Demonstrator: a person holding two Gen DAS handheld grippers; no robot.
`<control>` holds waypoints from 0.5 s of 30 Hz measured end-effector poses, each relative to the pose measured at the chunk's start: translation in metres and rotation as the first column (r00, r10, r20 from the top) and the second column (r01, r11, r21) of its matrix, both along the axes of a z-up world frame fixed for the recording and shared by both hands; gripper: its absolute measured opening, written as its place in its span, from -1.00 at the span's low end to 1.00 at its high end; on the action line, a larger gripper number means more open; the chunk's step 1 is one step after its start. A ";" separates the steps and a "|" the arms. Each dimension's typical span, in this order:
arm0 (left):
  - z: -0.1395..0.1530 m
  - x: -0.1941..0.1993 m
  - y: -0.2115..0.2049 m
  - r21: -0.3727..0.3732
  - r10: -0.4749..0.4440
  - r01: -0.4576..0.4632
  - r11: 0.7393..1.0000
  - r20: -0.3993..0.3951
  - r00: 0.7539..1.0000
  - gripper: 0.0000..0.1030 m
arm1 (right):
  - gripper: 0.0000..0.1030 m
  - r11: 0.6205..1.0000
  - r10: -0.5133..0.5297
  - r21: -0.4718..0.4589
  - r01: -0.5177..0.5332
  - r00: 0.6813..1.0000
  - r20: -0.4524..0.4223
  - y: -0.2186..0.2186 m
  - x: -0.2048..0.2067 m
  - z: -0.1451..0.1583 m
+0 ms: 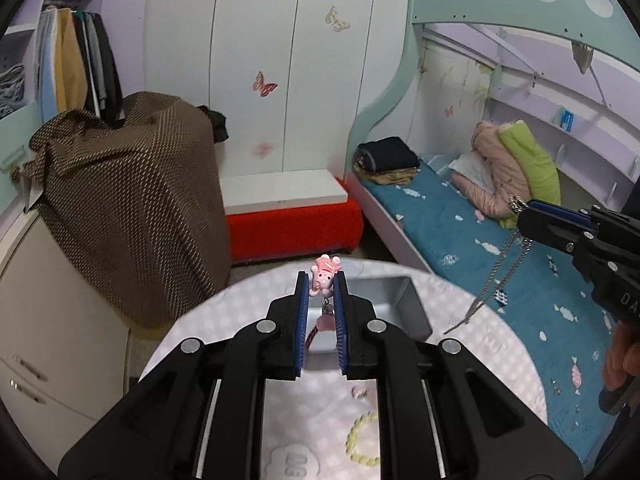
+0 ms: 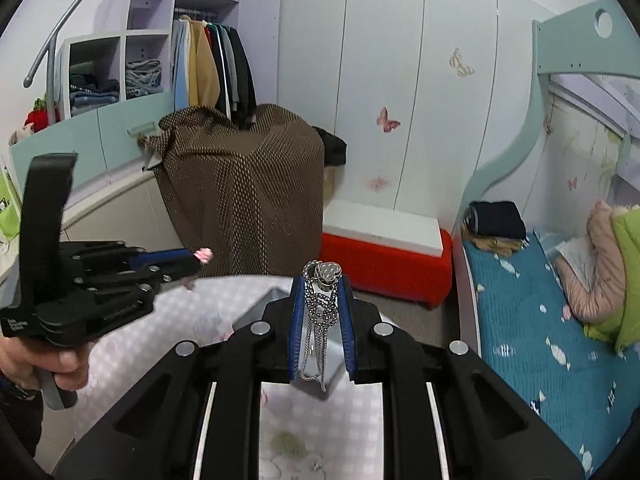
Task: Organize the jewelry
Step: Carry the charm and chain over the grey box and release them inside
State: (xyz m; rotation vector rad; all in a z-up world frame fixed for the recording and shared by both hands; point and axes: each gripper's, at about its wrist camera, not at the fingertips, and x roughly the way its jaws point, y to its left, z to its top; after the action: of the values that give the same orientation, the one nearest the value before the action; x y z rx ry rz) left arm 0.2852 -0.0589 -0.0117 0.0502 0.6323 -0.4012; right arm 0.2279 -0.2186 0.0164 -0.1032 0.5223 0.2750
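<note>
Bedroom, round pink-checked table [image 1: 248,360] below: left gripper [image 1: 323,280] pinches a pink charm [image 1: 323,274] between its fingertips, right gripper [image 2: 322,280] clamps a silver necklace [image 2: 320,308], both lifted above the grey tray [image 1: 400,300], probably for dropping in.

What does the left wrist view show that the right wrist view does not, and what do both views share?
Only the left wrist view shows the pale yellow bead bracelet lying on the round table, and the pink charm up close between the left gripper fingers. Only the right wrist view shows the heart pendant at the right gripper fingertips and the cubby shelves. Both show the silver chain necklace, the grey metal tray, the brown cloth and the red bench.
</note>
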 end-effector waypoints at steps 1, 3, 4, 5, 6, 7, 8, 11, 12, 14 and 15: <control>0.003 0.004 -0.003 -0.005 -0.009 0.009 1.000 -0.002 1.000 -0.77 | -0.71 1.000 0.004 0.004 -0.004 1.000 0.003 0.000 0.002 0.002; 0.009 0.013 -0.009 -0.005 -0.016 0.016 1.000 0.000 1.000 -0.77 | -0.71 1.000 0.015 0.010 -0.015 1.000 0.011 0.003 0.010 0.010; 0.011 0.017 -0.011 -0.003 -0.020 0.020 1.000 0.000 1.000 -0.77 | -0.71 1.000 0.021 0.013 -0.021 1.000 0.015 0.004 0.013 0.014; 0.012 0.022 -0.014 -0.006 -0.025 0.025 1.000 -0.002 1.000 -0.77 | -0.71 1.000 0.024 0.016 -0.025 1.000 0.016 0.005 0.015 0.016; 0.013 0.027 -0.016 -0.006 -0.025 0.025 1.000 -0.005 1.000 -0.77 | -0.71 0.999 0.027 0.018 -0.028 0.999 0.016 0.006 0.020 0.018; 0.013 0.033 -0.020 -0.007 -0.029 0.028 1.000 -0.011 1.000 -0.77 | -0.71 0.999 0.029 0.020 -0.029 0.999 0.015 0.006 0.023 0.019; 0.012 0.036 -0.022 -0.009 -0.030 0.030 1.000 -0.017 0.999 -0.77 | -0.71 0.999 0.030 0.021 -0.030 1.000 0.010 0.007 0.028 0.019; 0.007 0.048 -0.027 -0.015 -0.032 0.032 0.999 -0.035 0.999 -0.77 | -0.71 0.999 0.031 0.017 -0.031 0.999 -0.009 0.009 0.041 0.014; 0.004 0.052 -0.029 -0.017 -0.035 0.034 0.999 -0.045 0.998 -0.77 | -0.71 0.999 0.031 0.017 -0.031 0.999 -0.020 0.009 0.045 0.011; -0.003 0.060 -0.032 -0.014 -0.037 0.036 0.999 -0.062 0.997 -0.77 | -0.71 1.000 0.026 0.014 -0.026 0.999 -0.041 0.010 0.054 0.004; -0.007 0.064 -0.033 -0.014 -0.038 0.037 0.999 -0.073 0.997 -0.77 | -0.71 1.000 0.025 0.016 -0.024 0.998 -0.053 0.009 0.057 0.000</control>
State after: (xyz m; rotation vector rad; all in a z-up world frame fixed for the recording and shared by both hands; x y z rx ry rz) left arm 0.3488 -0.0917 -0.0185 0.0356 0.7022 -0.4449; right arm 0.2851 -0.2091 0.0160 -0.0882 0.5716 0.3065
